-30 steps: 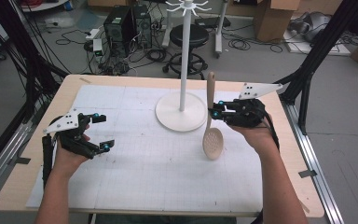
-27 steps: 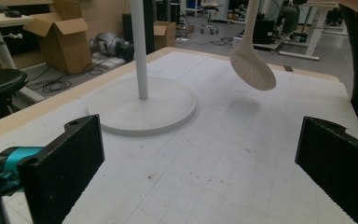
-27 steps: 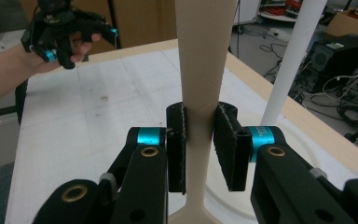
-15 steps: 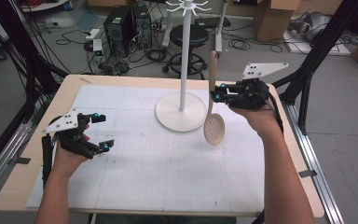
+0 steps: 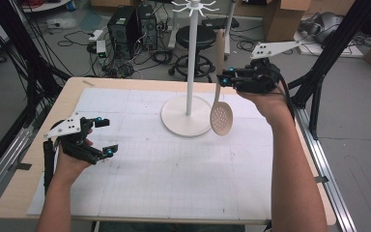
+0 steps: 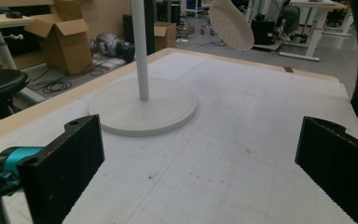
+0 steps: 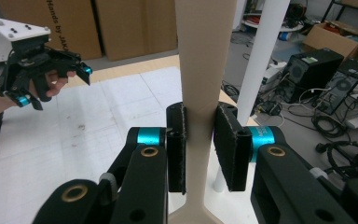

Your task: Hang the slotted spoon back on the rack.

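Right gripper is clamped on the handle of a beige slotted spoon; in the right gripper view both black pads press flat against the handle from either side. The spoon hangs upright with its perforated bowl lowest, clear of the white grid mat, just to the right of the white hook stand and above the edge of the stand's round base. Handle top reaches up beside the pole, below the ring of hooks. Left gripper rests low over the left part of the mat, well apart from stand and spoon, jaws spread wide with nothing between them; the left gripper view looks across the mat at the base and the spoon's bowl high in the air.
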{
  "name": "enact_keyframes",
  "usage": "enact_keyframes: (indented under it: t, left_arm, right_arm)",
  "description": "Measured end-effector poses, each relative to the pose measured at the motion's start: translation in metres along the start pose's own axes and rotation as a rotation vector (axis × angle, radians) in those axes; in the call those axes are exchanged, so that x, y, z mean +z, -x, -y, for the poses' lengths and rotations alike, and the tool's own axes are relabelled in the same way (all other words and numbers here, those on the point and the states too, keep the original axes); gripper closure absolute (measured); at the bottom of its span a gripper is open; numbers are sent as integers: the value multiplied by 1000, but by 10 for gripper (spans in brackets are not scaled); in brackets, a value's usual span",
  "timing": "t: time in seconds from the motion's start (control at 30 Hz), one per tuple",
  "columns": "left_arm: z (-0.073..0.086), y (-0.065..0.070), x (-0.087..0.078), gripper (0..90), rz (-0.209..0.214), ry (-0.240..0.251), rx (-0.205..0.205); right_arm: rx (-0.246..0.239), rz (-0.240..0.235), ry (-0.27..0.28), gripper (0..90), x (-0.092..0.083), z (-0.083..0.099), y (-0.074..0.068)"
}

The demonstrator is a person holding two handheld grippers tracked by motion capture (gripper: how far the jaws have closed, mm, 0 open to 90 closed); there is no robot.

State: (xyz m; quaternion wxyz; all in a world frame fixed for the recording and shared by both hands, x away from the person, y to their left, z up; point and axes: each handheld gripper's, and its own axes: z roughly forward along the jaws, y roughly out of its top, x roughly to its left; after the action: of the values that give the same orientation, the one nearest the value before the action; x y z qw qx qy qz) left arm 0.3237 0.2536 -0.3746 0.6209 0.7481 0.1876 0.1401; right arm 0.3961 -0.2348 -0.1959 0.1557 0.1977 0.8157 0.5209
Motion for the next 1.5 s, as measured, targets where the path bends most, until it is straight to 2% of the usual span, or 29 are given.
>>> enact_keyframes:
  t: [0.2,0.47,0.83,1.13,1.5]
  left_arm:
    - [0,0,-1,17,0,6,0]
    - [0,-1,-1,17,1,8,0]
    - [-1,-1,-3,17,-2,14,-4]
    - [0,-1,-3,17,-1,13,-3]
    - [-1,-1,-3,17,0,13,0]
  right_arm:
    - [3,10,1,755,7,-11,5]
    - [18,36,-25,755,18,-23,12]
    - [32,56,-58,755,34,-31,18]
    - [51,73,-62,755,36,-32,23]
    - [62,79,-45,755,30,-32,26]
